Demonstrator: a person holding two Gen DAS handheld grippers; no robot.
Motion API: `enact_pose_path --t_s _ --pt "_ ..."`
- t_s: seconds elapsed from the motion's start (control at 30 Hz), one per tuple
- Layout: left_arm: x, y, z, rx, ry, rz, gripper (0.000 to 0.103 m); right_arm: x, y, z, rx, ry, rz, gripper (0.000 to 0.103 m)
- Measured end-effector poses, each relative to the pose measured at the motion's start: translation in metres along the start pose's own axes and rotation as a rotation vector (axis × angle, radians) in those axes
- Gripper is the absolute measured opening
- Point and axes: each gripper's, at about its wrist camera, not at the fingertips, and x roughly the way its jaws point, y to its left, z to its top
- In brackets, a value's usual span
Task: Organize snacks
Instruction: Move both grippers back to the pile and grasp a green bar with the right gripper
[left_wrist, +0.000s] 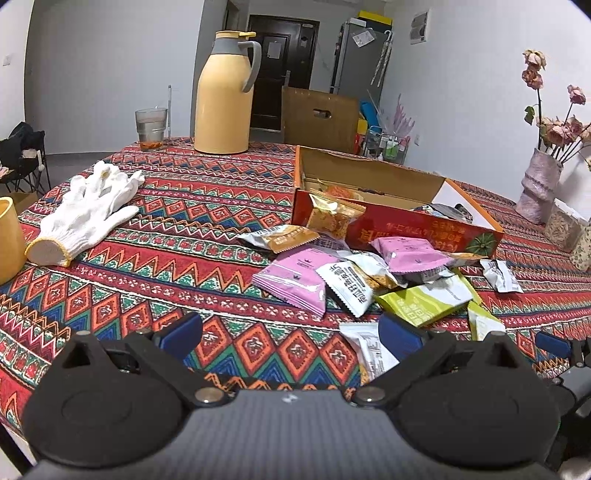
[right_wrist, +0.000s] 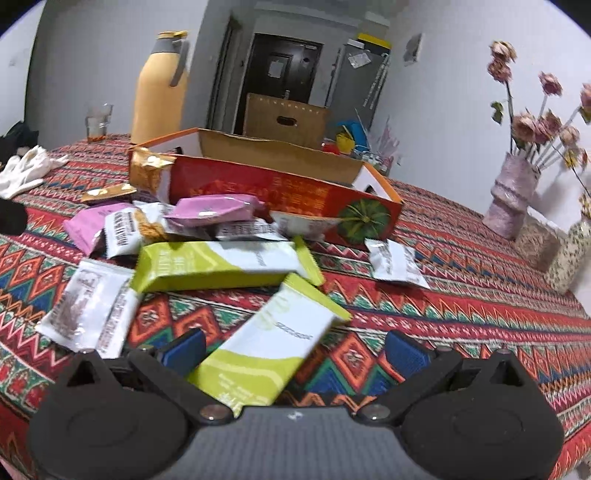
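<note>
Basically: patterned table (right_wrist: 461, 295) runs wide past both grippers, and the red box (right_wrist: 280, 195) sits open ahead of them, with snack packets (right_wrist: 207, 236) heaped against its near wall. The right gripper (right_wrist: 295, 350) is spread wide, empty, with one green-white packet (right_wrist: 273, 350) lying between its fingers, tilted, not pinched. The left gripper (left_wrist: 291, 332) is also spread wide and empty; bare cloth lies between its fingers and the pile just ahead to the right.

Risks, as I judge them: closing on the slick tilted packet could squirt it out, or snag the cloth. Lifting may drag the neighbouring green packet (right_wrist: 221, 262).

Open room is right of the right gripper; the glove (left_wrist: 88, 214) and jug (left_wrist: 225, 96) sit well off, ahead-left.
</note>
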Motion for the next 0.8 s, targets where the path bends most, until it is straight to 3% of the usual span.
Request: enact_pose_path --t_s 0.13,0.27,0.37,0.47,0.8 --pt "0.000 -0.003 -0.003 0.004 0.004 -0.001 0.103 0.003 -0.014 -0.003 0.056 0.014 0.010 0.100" --pt "0.004 -0.007 -0.004 0.010 0.014 -0.003 0.103 0.005 -0.030 -0.008 0.146 0.034 0.066 0.072" --pt "0.007 -0.012 -0.006 0.019 0.023 -0.005 0.103 0.007 -0.038 -0.012 0.197 0.040 0.107 0.064" --pt "0.011 -0.016 -0.008 0.028 0.034 -0.007 0.103 0.007 -0.038 -0.012 0.194 0.028 0.117 0.040" --pt "0.024 -0.030 -0.011 0.052 0.076 0.001 0.103 -0.003 -0.050 -0.012 0.234 -0.037 0.137 0.036"
